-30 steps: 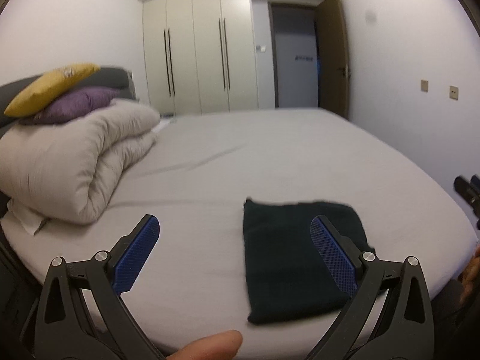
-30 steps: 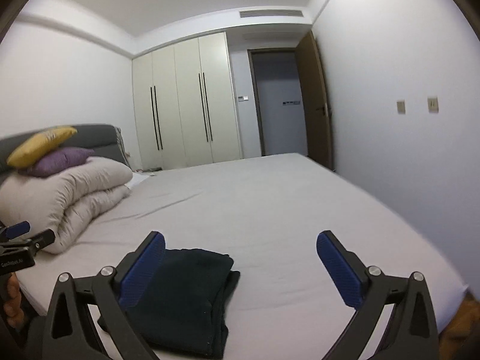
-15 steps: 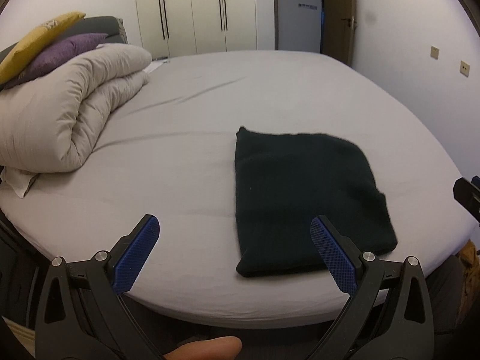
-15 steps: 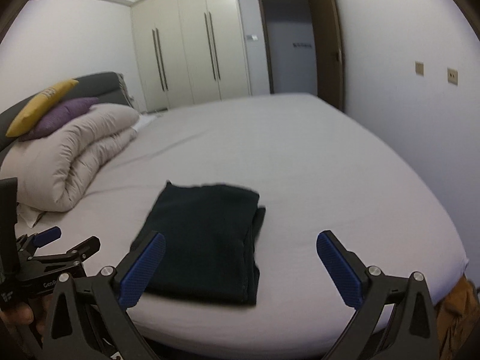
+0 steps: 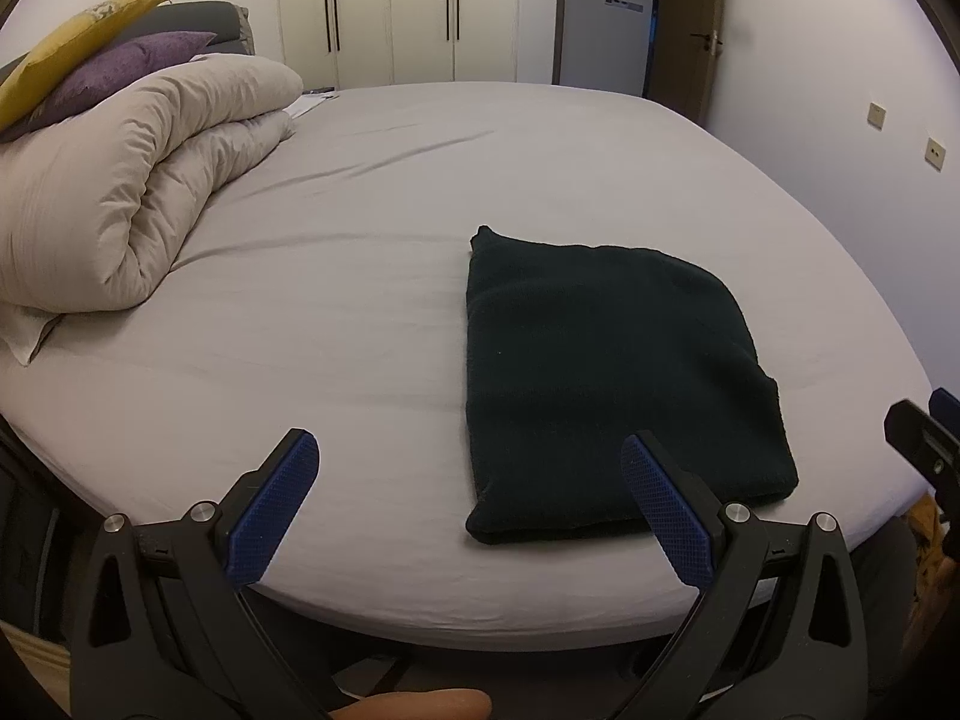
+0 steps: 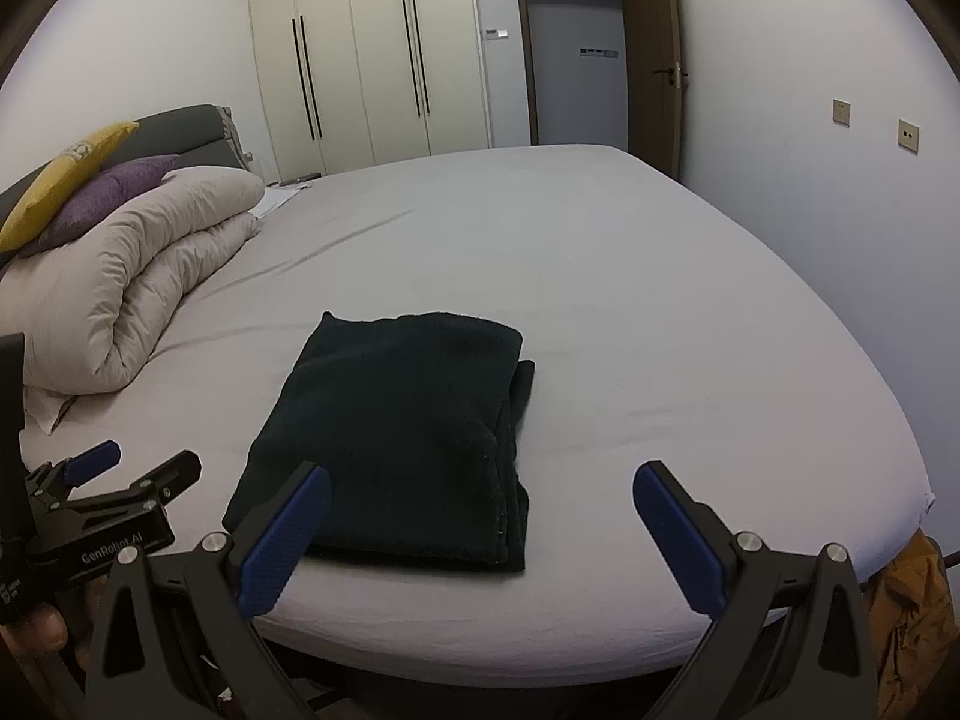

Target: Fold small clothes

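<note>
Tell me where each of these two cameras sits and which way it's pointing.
Left wrist: on the left gripper, off the bed's near edge, facing the wardrobe; a fingertip shows below.
Right wrist: on the right gripper, further right, same heading; the left gripper appears lower left.
Shared: folded dark garment, rolled duvet.

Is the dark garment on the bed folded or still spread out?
Folded. The dark garment lies as a compact rectangle on the bed, with stacked layer edges visible along its right side; neither gripper touches it.
</note>
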`<move>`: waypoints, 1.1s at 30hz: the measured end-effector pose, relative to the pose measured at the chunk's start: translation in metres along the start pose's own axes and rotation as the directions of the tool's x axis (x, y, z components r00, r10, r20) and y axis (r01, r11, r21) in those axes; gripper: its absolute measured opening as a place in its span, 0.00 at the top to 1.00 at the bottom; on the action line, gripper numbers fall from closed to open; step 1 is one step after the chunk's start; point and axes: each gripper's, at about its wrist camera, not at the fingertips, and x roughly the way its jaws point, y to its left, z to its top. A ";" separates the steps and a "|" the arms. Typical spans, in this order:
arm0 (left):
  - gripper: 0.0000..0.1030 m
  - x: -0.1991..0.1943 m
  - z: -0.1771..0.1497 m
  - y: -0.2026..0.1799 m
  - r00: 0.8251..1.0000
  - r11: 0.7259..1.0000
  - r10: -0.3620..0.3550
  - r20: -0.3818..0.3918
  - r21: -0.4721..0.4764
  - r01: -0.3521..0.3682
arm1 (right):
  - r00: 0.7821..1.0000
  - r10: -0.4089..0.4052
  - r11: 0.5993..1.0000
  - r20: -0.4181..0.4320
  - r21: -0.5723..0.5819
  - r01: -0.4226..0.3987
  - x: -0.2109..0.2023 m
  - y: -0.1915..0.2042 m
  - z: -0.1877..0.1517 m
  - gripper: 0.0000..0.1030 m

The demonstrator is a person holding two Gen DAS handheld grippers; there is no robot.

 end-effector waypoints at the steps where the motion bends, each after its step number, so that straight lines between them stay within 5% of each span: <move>1: 0.00 0.000 0.000 0.001 1.000 1.000 -0.001 0.000 -0.001 0.001 | 1.000 0.001 1.000 -0.002 -0.003 -0.001 0.000 0.001 -0.001 0.00; 33: 0.00 0.002 -0.001 0.003 1.000 1.000 -0.002 -0.009 -0.011 0.002 | 1.000 0.009 1.000 -0.029 -0.013 -0.009 0.001 0.008 -0.008 0.00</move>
